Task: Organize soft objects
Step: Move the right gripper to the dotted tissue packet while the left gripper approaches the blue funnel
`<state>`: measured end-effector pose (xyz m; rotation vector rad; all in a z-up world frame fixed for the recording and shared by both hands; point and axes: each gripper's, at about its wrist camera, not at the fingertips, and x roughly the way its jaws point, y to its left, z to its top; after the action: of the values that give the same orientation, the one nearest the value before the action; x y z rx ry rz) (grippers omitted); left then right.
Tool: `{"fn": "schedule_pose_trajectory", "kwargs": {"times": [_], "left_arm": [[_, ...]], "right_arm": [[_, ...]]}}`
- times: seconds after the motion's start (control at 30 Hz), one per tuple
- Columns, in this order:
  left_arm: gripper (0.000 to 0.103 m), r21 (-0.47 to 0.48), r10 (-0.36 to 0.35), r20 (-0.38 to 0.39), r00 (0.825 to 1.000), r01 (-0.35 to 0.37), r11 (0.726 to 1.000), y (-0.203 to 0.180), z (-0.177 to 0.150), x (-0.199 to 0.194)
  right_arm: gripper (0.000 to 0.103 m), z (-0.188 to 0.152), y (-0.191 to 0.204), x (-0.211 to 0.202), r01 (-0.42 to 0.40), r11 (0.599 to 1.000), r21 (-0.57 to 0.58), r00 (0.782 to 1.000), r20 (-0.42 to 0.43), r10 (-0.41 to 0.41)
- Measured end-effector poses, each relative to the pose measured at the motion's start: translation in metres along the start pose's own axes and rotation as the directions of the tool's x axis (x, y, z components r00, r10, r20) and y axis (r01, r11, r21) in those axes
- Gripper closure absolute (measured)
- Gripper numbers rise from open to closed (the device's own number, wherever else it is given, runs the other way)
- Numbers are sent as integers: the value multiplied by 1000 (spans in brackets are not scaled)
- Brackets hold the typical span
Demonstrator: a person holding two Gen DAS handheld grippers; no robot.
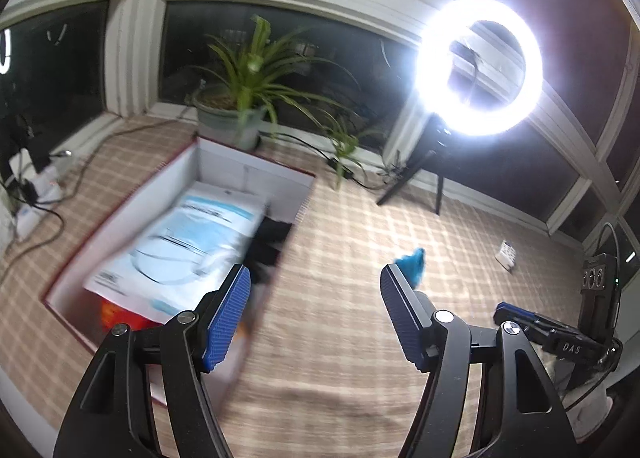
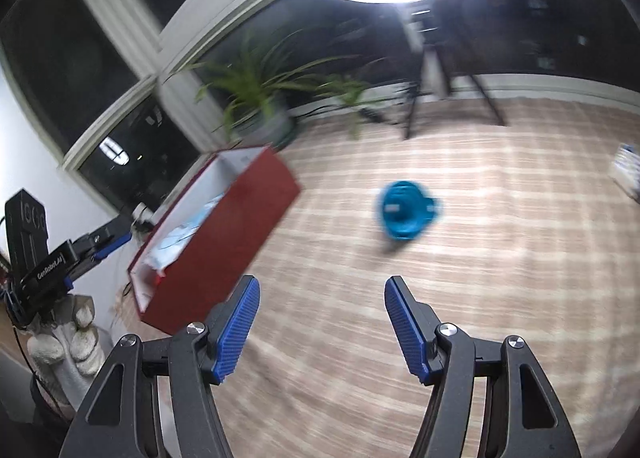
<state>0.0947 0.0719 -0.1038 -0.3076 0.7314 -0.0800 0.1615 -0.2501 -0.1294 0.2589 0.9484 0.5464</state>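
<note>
A red box (image 1: 256, 170) with white inner walls stands on the checked mat; in the right wrist view its red side (image 2: 224, 242) faces me. Inside lie a white-and-blue plastic pack (image 1: 188, 246), something dark (image 1: 270, 242) and something orange-red (image 1: 120, 316). A blue soft object (image 2: 406, 214) lies on the mat right of the box; in the left wrist view the blue object (image 1: 412, 260) peeks over my finger. My left gripper (image 1: 316, 314) is open and empty beside the box's right wall. My right gripper (image 2: 322, 326) is open and empty, short of the blue object.
A potted plant (image 1: 236, 114) stands behind the box by the dark windows. A bright ring light (image 1: 480, 66) on a tripod is at the back right. Cables and a power strip (image 1: 44, 190) lie left. A small white item (image 1: 506, 254) rests far right. A gloved hand (image 2: 68, 342) holds the other gripper.
</note>
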Motion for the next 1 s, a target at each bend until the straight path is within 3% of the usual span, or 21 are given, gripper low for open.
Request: {"fn": "schedule_pose_trajectory", "kwargs": {"times": [0.17, 0.3, 0.5, 0.8, 1.0], "left_arm": [[35, 4, -30, -23, 999, 30, 1000, -34, -13, 17], [35, 8, -47, -42, 998, 47, 999, -60, -23, 30], [34, 8, -60, -65, 996, 61, 998, -94, -35, 52], [34, -20, -33, -75, 997, 32, 999, -117, -34, 78], [34, -9, -17, -101, 995, 16, 1000, -137, -37, 106]], "right_arm": [[39, -5, -46, -31, 86, 996, 17, 996, 26, -86], [38, -7, -77, -51, 202, 979, -20, 979, 40, -201], [33, -5, -120, -73, 309, 951, -29, 950, 46, -308], [33, 26, -204, -82, 320, 942, 103, 946, 29, -324], [32, 61, -262, -66, 311, 927, 210, 948, -2, -318]]}}
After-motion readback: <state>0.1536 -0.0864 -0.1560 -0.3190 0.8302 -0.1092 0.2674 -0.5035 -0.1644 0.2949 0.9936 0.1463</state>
